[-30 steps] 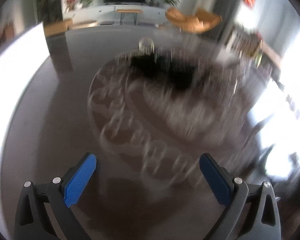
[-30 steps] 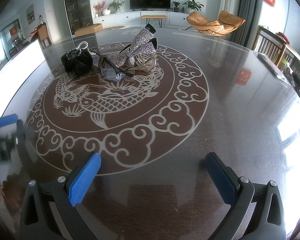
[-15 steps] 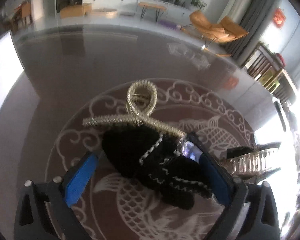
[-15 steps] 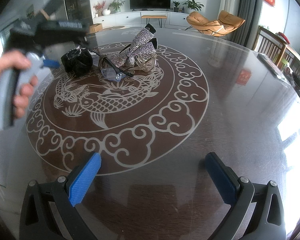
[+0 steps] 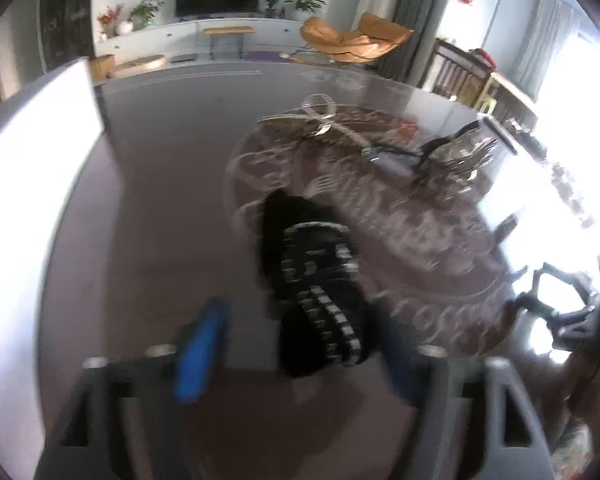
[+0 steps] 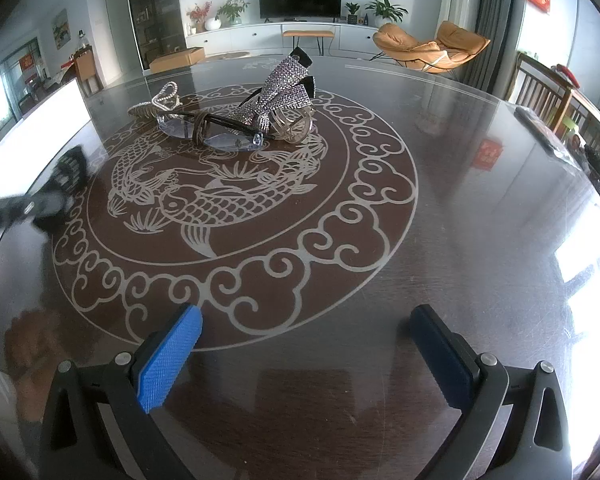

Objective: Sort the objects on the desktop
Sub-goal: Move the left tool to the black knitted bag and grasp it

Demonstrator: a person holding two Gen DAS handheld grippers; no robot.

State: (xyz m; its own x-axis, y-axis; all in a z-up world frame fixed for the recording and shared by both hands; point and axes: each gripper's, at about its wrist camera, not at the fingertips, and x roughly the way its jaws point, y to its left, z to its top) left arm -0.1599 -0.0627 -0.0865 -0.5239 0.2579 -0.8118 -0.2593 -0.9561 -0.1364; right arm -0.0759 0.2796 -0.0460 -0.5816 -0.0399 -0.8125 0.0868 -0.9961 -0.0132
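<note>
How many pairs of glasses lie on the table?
1. The glasses lie just left of the rhinestone bow in the right wrist view; another could be hidden under it.

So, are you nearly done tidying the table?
Barely started: nothing looks sorted yet. In hand: the black fluffy hair piece sits between the left gripper's closing jaws, away from the pile. Left: the glasses, sparkly bow and silver clip, heaped on the table. The right gripper is open and empty.
</note>
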